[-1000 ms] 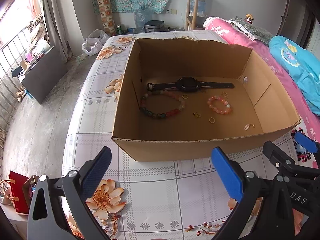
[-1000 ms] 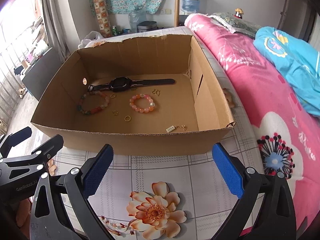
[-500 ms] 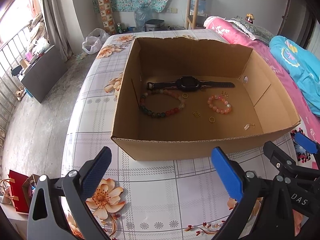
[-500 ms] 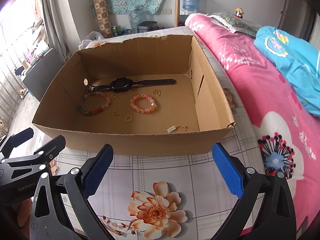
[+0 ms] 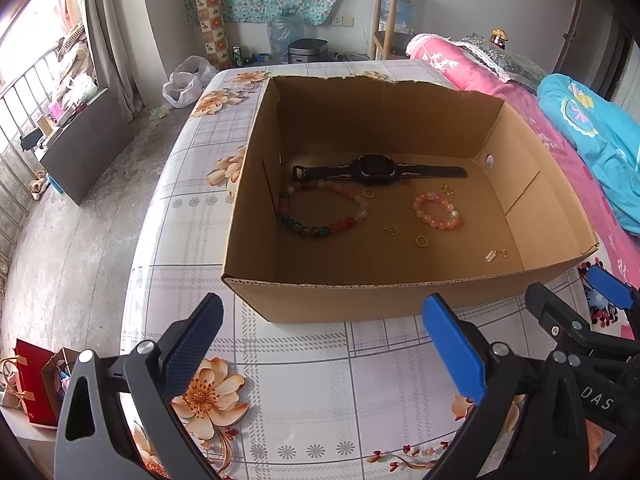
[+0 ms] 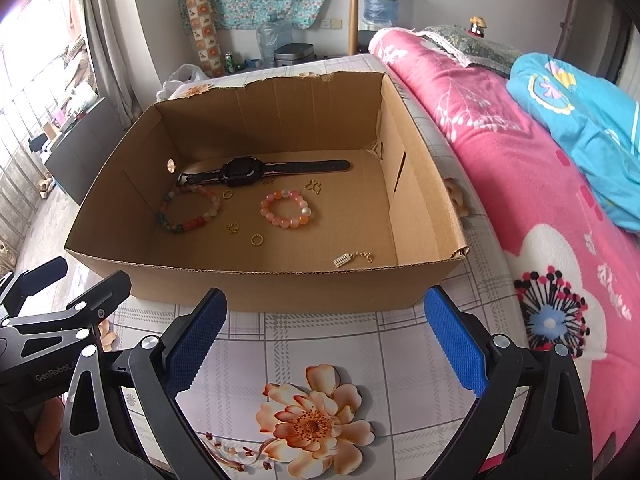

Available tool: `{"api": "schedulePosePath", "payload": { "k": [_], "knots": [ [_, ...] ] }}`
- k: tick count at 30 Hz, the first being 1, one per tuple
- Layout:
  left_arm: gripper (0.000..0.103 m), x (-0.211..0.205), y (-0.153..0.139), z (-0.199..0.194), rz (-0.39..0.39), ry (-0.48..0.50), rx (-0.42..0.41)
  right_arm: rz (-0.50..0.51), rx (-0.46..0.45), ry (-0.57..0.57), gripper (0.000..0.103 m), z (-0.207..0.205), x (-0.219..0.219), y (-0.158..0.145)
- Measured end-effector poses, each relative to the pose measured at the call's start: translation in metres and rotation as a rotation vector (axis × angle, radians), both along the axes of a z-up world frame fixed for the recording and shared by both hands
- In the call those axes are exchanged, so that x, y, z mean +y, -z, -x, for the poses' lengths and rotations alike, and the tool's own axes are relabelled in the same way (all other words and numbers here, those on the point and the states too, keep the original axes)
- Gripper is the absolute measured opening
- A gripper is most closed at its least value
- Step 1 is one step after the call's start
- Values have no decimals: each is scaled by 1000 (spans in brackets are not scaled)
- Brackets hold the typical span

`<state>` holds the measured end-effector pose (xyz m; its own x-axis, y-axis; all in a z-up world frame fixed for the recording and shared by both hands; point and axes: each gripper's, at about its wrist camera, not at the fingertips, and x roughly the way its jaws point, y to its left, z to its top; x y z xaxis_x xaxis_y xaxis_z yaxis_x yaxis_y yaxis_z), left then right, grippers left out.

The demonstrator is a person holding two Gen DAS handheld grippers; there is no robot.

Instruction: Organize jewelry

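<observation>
An open, shallow brown cardboard box [image 5: 400, 300] sits on a table covered with a white checked, flower-printed cloth [image 5: 304, 392]. The jewelry lies loose on the box floor. A black wristwatch with a long strap [image 5: 374, 170] stretches along the far side. Just in front of it, on the left, lies a large bracelet of mixed green, red and pale beads [image 5: 326, 216], with a small gold ring [image 5: 368, 193] beside its right edge. To the right sits a smaller bracelet of pink and orange beads [image 6: 286, 210]. Nearer lie a second gold ring [image 6: 256, 239] and a small gold chain with a silver tag [image 6: 352, 259].

The left gripper [image 5: 324, 344] and the right gripper [image 6: 326, 330] hover over the cloth near the box's front wall, each with blue-padded fingers spread wide, holding nothing.
</observation>
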<state>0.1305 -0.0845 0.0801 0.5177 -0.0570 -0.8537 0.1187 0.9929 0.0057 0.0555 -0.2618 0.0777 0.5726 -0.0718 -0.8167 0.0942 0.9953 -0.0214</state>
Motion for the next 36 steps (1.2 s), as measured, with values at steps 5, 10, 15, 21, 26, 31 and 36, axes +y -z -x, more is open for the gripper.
{"api": "schedulePosePath", "payload": {
  "k": [5,10,15,21,26,31,36],
  "knots": [
    [98,0,0,0,0,0,0,1,0,3,95,0,0,0],
    [98,0,-1,0,3,0,-1,3,-2,2,95,0,0,-1],
    [98,0,-1,1,3,0,-2,3,-4,8,95,2,1,-1],
    [98,0,-1,1,3,-1,-2,1,-5,15,95,4,2,-2],
    [98,-1,-2,1,3,-1,-3,0,-5,18,95,5,2,-3],
    [98,-1,-2,2,4,-1,-2,0,-6,20,95,6,3,-3],
    [98,-1,-2,2,4,-1,-3,-1,-6,19,95,6,3,-3]
  ]
}}
